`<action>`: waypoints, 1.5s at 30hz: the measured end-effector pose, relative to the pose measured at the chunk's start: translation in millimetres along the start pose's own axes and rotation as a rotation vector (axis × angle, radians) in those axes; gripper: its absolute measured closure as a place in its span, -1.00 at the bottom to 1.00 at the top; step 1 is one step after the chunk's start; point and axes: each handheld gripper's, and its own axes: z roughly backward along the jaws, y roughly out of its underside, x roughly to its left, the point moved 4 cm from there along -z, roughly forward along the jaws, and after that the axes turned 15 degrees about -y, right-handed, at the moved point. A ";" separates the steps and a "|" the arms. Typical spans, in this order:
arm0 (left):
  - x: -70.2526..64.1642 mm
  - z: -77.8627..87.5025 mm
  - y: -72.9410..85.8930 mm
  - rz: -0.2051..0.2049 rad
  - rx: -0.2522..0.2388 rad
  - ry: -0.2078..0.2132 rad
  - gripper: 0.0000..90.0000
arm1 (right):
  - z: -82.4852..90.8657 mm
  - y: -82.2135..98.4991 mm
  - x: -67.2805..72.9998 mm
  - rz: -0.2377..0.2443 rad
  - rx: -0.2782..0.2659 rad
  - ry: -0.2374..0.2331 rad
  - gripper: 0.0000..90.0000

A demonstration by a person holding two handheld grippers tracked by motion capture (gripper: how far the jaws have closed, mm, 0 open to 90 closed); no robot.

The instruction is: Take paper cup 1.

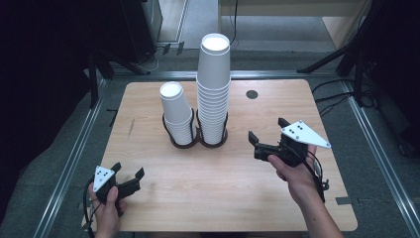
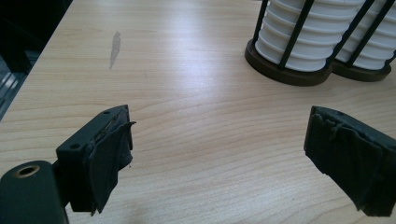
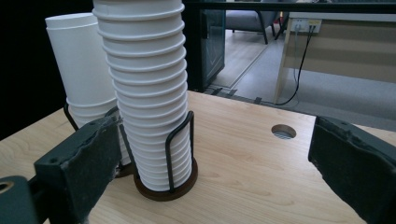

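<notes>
Two stacks of white paper cups stand upside down in a black wire double holder [image 1: 198, 141] at the middle of the table [image 1: 148, 208], a little toward its far side. The holder has two round dark bases that touch each other, each ringed by thin upright wire loops. The tall stack [image 1: 214, 89] fills the right base and rises well above the wires; its many rims show as close ridges down its lower part. The short stack [image 1: 177, 111] fills the left base, just beside the tall one, and reaches about half its height. In the right gripper view the tall stack [image 3: 147, 88] is nearer, with the short stack [image 3: 86, 74] behind it to the left.

The right gripper [image 1: 267, 136] hovers to the right of the holder, pointed toward the stacks, its jaws spread wide and holding nothing. A hand [image 1: 292, 176] grips it from the near side. The left gripper [image 1: 130, 174] sits low at the near left corner of the table, well apart from the holder, jaws wide open and empty, held by the other hand [image 1: 106, 213].

A round cable hole [image 1: 252, 94] lies in the table's far right part, and a faint grey scuff [image 2: 115, 46] marks the wood on the left.
</notes>
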 end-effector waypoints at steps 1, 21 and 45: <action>-0.1 -0.1 -0.1 0.000 0.000 0.001 -0.83 | -1.3 -1.2 1.2 0.001 0.004 0.001 -0.97; 1.9 0.1 -0.2 0.025 -0.003 0.003 -0.83 | -28.9 -32.7 9.8 0.011 -0.015 -0.035 -1.00; 0.8 0.0 -5.3 0.039 -0.004 0.002 -0.83 | -55.8 -47.0 25.3 0.018 -0.033 -0.078 -1.00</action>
